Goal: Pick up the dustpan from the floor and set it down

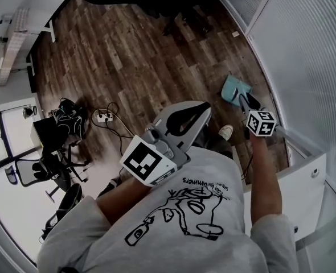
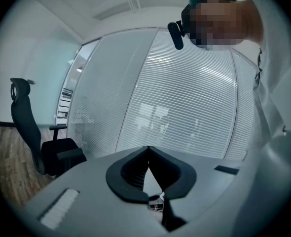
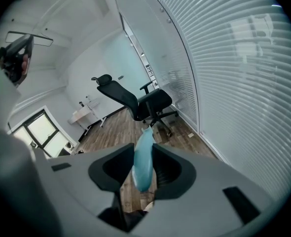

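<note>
The dustpan [image 1: 235, 89] is pale teal plastic and hangs above the wood floor close to the glass wall at the right of the head view. My right gripper [image 1: 245, 100] is shut on its near end, below the marker cube [image 1: 261, 123]. In the right gripper view the dustpan [image 3: 143, 162] stands edge-on between the two black pads [image 3: 172, 169] of my right gripper [image 3: 143, 151] and sticks out ahead of them. My left gripper [image 1: 202, 108] is held in front of the person's chest, away from the dustpan. The tips of my left gripper [image 2: 148, 149] meet with nothing between them.
A ribbed glass wall [image 1: 310, 50] runs along the right, with a white cabinet [image 1: 304, 181] beside the person. A black office chair [image 3: 135, 100] stands ahead on the wood floor. A power strip [image 1: 104, 117], cables and a black bag [image 1: 71, 118] lie to the left. A shoe [image 1: 226, 132] shows below the dustpan.
</note>
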`<action>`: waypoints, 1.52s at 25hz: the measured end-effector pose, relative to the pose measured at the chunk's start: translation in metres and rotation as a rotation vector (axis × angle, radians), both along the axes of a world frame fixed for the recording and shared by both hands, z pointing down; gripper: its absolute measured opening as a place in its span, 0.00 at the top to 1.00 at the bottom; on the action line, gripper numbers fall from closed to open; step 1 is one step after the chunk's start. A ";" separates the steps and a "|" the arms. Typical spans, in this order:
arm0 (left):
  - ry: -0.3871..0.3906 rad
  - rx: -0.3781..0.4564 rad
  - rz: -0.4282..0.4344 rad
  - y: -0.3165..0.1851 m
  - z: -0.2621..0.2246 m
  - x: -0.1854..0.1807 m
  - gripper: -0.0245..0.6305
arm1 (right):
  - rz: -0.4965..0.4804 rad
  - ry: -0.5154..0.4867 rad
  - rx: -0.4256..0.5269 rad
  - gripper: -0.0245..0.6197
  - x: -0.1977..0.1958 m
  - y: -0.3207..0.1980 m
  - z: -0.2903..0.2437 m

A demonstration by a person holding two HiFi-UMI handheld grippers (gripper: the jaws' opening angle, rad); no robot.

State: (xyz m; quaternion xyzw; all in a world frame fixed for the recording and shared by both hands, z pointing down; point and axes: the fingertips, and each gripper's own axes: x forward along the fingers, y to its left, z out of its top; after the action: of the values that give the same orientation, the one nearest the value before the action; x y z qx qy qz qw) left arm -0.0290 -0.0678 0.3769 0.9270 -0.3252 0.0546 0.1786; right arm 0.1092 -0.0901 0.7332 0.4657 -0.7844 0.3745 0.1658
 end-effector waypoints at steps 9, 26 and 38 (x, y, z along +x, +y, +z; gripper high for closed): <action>0.019 0.008 0.020 -0.001 -0.006 0.009 0.96 | 0.053 -0.030 -0.067 0.79 0.004 0.051 0.013; 0.014 0.007 0.065 0.025 -0.007 0.018 0.96 | 0.045 -0.048 -0.192 0.79 -0.032 0.136 0.046; 0.000 0.002 0.070 0.037 -0.001 0.018 0.96 | 0.052 -0.068 -0.239 0.79 -0.038 0.156 0.059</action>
State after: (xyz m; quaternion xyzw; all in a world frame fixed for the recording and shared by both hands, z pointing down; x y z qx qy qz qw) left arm -0.0112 -0.0307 0.3760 0.9380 -0.2927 0.0603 0.1757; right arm 0.0715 0.0663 0.7922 0.4500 -0.7270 0.4851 0.1834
